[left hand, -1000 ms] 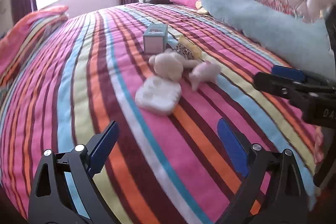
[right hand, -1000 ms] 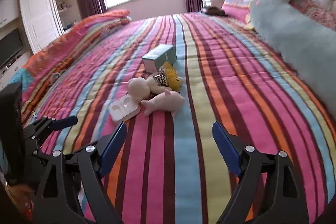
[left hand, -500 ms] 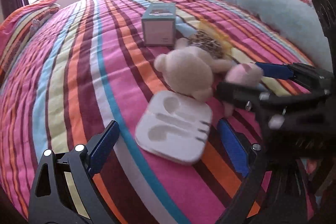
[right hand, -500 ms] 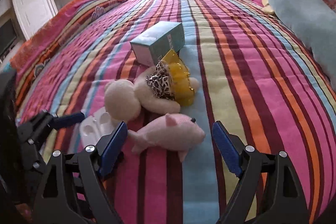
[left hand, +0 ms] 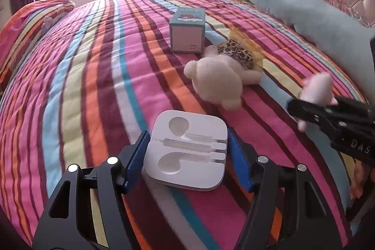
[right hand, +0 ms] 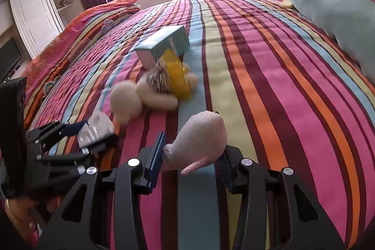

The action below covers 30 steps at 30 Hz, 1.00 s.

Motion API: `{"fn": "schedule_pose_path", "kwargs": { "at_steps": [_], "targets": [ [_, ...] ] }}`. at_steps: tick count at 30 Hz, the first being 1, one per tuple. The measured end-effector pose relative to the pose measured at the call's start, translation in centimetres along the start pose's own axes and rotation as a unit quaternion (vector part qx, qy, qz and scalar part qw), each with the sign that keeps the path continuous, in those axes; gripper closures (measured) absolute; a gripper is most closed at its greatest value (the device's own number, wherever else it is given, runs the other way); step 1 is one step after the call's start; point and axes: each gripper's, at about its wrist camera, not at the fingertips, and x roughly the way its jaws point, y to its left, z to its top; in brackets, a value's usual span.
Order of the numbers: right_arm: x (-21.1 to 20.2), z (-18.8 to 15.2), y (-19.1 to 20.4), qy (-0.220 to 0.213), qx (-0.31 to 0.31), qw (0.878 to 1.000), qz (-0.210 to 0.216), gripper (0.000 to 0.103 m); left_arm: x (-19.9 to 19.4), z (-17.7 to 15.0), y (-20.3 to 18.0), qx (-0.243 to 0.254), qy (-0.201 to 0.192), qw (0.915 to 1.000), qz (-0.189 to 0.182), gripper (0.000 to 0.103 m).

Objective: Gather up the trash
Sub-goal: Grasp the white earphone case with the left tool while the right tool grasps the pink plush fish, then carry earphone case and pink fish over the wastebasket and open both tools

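Note:
A white plastic earphone tray (left hand: 187, 144) lies on the striped bedspread (left hand: 93, 86). My left gripper (left hand: 187, 156) straddles it, its jaws closing, and both blue pads touch the tray's sides. In the right wrist view the same tray (right hand: 96, 128) sits in the left gripper (right hand: 77, 137). My right gripper (right hand: 192, 154) has its jaws closing on a pink plush toy (right hand: 201, 132), squeezed between the pads and lifted off the cover. The left wrist view shows that pink toy (left hand: 316, 88) in the right gripper (left hand: 328, 114) at the right edge.
A teal box (left hand: 187, 32), a cream plush in leopard cloth (left hand: 218, 81) and a yellow wrapper (left hand: 246, 46) lie just beyond the tray. A long blue-grey plush (left hand: 304, 6) runs along the tufted headboard. A folded quilt (right hand: 77, 22) edges the bed's far left.
Both grippers came forward and down onto the pile. The left jaws narrowed onto the white tray. The right jaws took hold of the pink toy and raised it.

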Motion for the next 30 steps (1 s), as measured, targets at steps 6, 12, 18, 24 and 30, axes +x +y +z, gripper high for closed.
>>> {"fn": "schedule_pose_path", "kwargs": {
  "at_steps": [6, 12, 18, 24, 30],
  "targets": [
    [-5.2, -3.9, 0.1, -0.017, 0.001, 1.000, 0.025, 0.062, -7.2, -5.3, -0.4, -0.004, -0.041, 0.9989, -0.023, 0.039],
    [-12.1, -11.3, 3.0, -0.024, -0.021, 0.996, 0.088, 0.062, -18.4, -14.1, -1.7, -0.021, -0.089, 0.9937, -0.066, 0.039],
    [-20.0, -21.8, 6.5, -0.002, -0.052, 0.989, 0.138, 0.062, -27.9, -26.5, -6.3, -0.013, -0.082, 0.9920, -0.096, 0.039],
    [-23.4, -33.7, 7.7, 0.103, -0.032, 0.981, 0.159, 0.062, -30.8, -39.9, -10.2, -0.055, 0.004, 0.9912, -0.121, 0.039],
    [-18.1, -41.7, 7.8, 0.226, 0.008, 0.966, 0.125, 0.062, -24.4, -48.4, -13.0, -0.051, 0.132, 0.9842, -0.106, 0.039]
  ]
}}
